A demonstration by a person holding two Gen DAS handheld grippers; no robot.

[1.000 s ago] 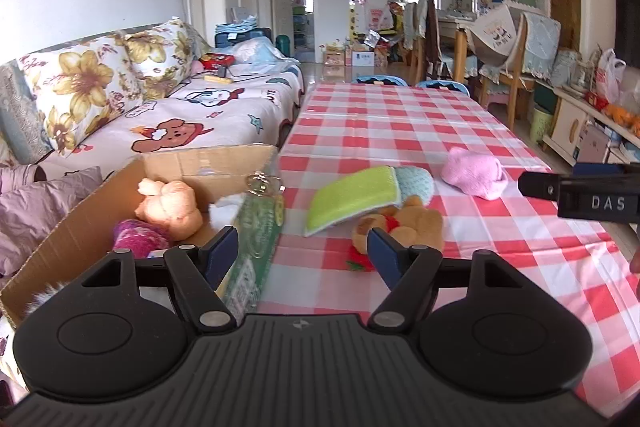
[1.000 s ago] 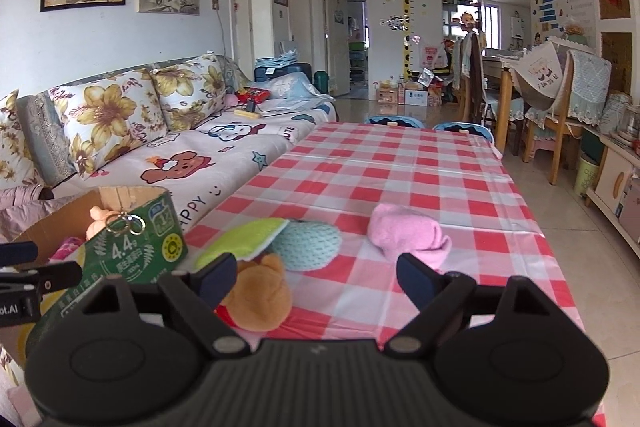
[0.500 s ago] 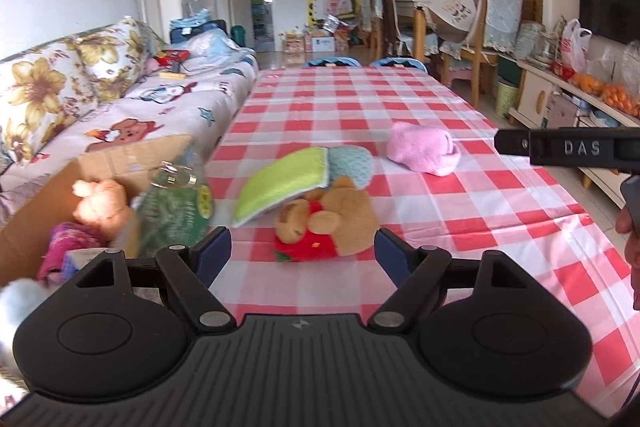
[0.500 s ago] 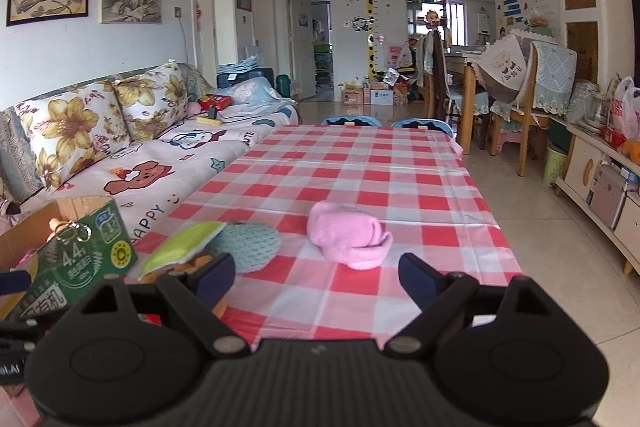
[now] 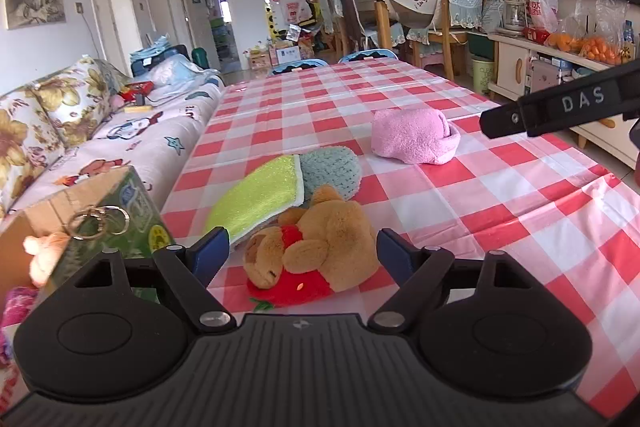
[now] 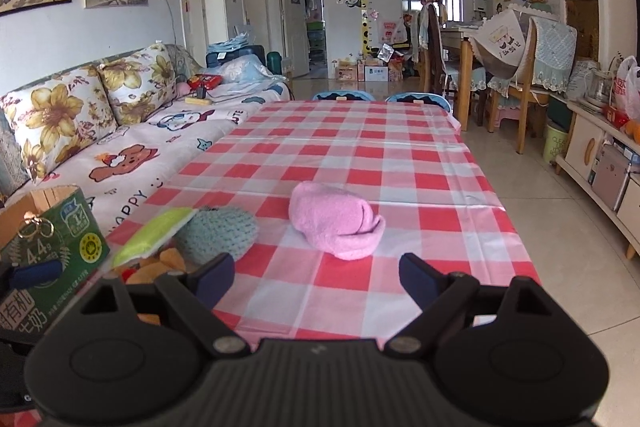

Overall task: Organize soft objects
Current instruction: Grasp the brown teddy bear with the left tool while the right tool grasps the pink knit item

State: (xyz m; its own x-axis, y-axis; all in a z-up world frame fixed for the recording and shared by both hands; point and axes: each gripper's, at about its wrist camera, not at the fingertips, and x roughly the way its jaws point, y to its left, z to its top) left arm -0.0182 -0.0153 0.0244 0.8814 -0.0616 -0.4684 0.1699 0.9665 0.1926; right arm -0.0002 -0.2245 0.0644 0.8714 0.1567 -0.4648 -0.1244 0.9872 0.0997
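The left gripper (image 5: 303, 253) has just spread its fingers wide and dropped toward the brown bear (image 5: 316, 251), which now lies between them, untouched — a grab looks next. The right gripper (image 6: 316, 277), fingers also apart and empty, now faces the pink cloth (image 6: 334, 225). A green cloth (image 5: 256, 199) leans on the bear; the box (image 5: 116, 219) waits just left, off the table (image 5: 500, 227).

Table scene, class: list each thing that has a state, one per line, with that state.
Left gripper: jaws open, just been widening, around the teddy bear without touching.
Right gripper: jaws open, empty.
Teddy bear: lying on its side.
Pink hat: lying alone on the tablecloth.
Cardboard box: open, toys inside.
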